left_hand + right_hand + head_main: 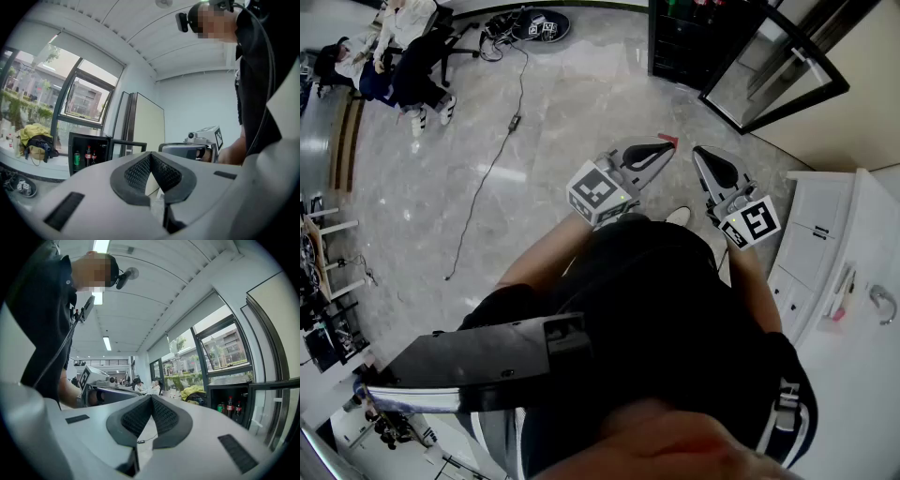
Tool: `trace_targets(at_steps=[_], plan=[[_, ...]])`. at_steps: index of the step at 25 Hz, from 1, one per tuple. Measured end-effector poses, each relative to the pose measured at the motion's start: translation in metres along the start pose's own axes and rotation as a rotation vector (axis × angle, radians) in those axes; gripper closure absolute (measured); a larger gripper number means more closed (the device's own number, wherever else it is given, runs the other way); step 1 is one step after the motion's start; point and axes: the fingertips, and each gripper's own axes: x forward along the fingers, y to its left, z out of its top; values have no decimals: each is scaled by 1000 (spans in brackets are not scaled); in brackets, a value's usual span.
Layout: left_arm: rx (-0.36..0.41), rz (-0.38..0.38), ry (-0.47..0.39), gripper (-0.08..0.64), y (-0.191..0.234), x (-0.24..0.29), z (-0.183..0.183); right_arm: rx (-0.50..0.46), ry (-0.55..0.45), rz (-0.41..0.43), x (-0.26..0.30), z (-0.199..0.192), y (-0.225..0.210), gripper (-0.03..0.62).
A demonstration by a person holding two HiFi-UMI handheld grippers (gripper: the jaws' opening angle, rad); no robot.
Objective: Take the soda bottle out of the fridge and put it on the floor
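Note:
The small black fridge (689,37) stands at the far end of the floor with its glass door (778,70) swung open. The left gripper view shows a red-capped soda bottle (87,155) inside the fridge (86,140), beside a green can (77,158). The same bottle (229,407) appears at the right of the right gripper view. Both grippers are held side by side at waist height, well short of the fridge and pointing toward it. My left gripper (664,145) and my right gripper (703,157) are both shut with nothing between the jaws.
A black cable (492,159) runs across the marble floor. People sit on chairs (398,52) at the far left. White cabinets (825,253) stand along the right. A yellow cloth and bag (35,138) lie on the window sill, with shoes (21,186) below.

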Motion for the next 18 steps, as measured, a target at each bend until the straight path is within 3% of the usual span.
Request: trace_targets(at_steps=[18], plan=[[23, 1, -13, 560, -3, 21, 3, -32, -21, -12, -10, 1, -14, 578]])
